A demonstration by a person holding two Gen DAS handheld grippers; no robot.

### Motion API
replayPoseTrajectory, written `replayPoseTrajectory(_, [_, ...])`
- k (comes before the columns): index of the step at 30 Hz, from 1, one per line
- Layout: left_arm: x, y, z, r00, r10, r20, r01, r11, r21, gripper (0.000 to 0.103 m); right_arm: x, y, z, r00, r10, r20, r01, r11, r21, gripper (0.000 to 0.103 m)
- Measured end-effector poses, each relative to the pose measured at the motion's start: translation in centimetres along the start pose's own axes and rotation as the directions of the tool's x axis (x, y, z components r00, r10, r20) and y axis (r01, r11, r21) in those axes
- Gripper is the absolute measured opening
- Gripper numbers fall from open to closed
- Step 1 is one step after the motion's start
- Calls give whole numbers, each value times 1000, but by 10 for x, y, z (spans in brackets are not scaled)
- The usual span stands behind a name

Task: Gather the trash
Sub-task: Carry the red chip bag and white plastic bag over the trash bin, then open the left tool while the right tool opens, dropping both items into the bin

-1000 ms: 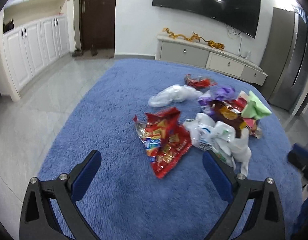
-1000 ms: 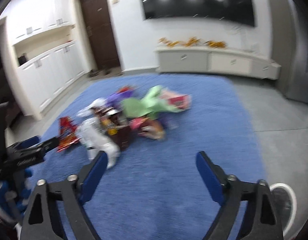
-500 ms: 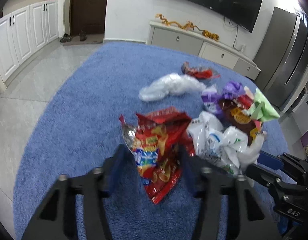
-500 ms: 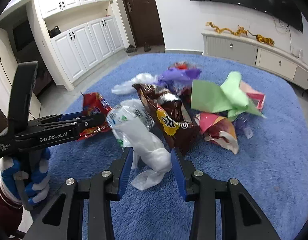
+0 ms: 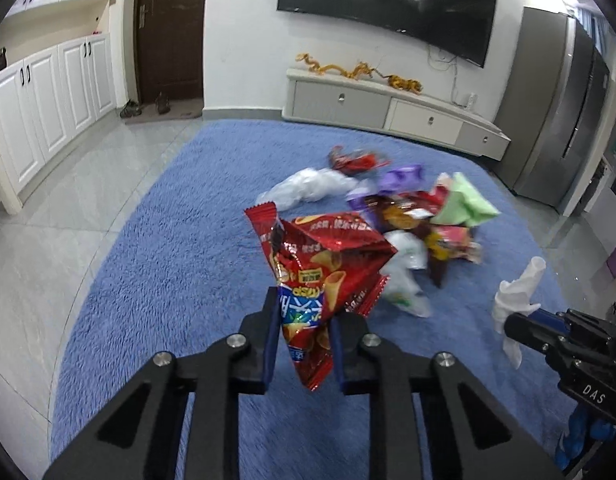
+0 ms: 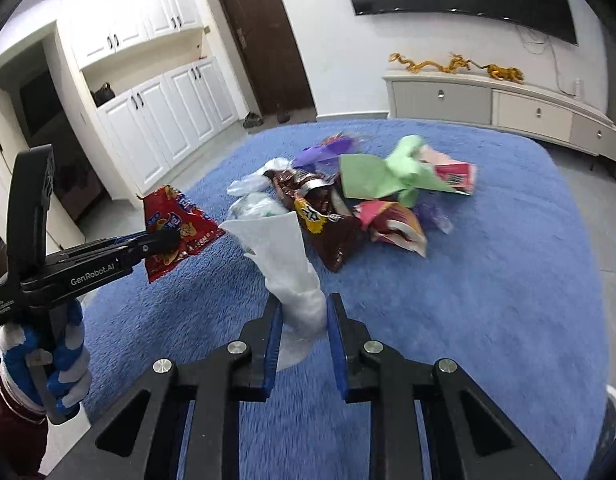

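Grippers both angled down over blue rug [image 5: 155,248], each pinching one piece of trash clear of the pile. Left gripper [image 5: 303,334] — jaws closing on red snack bag [image 5: 328,264], bag standing up between the pads, top flaring toward 12 o'clock. Right gripper [image 6: 301,330] — jaws closing on white plastic bag [image 6: 285,256], which rises between the fingers toward 11 o'clock. Gloved hand [image 6: 47,360] at 8 o'clock of the right view wraps the left tool's handle, tool pointing toward 3 o'clock. Remaining wrappers [image 6: 368,196] heaped on rug at 12 o'clock.
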State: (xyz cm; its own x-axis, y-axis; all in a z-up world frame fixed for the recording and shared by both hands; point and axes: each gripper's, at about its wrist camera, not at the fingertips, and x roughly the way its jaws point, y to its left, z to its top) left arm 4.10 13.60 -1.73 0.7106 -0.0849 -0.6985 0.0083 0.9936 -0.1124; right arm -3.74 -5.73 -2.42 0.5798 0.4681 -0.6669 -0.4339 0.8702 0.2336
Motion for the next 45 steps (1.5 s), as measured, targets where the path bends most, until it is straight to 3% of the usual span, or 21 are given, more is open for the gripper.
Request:
replayPoseTrajectory(9, [-47, -55, -12, 997, -66, 37, 62, 992, 108, 20, -71, -26, -24, 991, -83, 103, 73, 993, 95, 21])
replayPoseTrajectory(15, [-51, -118, -12, 989, -151, 6, 146, 965, 216, 20, -125, -72, -50, 965, -224, 139, 192, 958, 213, 21])
replayPoseTrajectory(20, [-41, -197, -9, 971, -235, -38, 234, 912, 337, 20, -173, -129, -83, 916, -382, 126, 316, 877, 361, 21])
replayPoseTrajectory(27, [-12, -321, -15, 931, -336, -140, 361, 799, 482, 20, -208, -219, -140, 841, -541, -11, 449, 688, 570, 21])
replayPoseTrajectory(32, [19, -398, -25, 907, -354, -230, 422, 749, 511, 20, -205, -265, -165, 829, -552, -93, 472, 599, 647, 21])
replayPoseTrajectory(37, [57, -466, -39, 885, -339, -319, 463, 705, 538, 21, -198, -302, -179, 830, -541, -138, 472, 546, 692, 21])
replayPoseTrajectory(45, [106, -525, -63, 843, -314, -437, 522, 675, 522, 22, -180, -345, -201, 819, -521, -242, 508, 459, 729, 24])
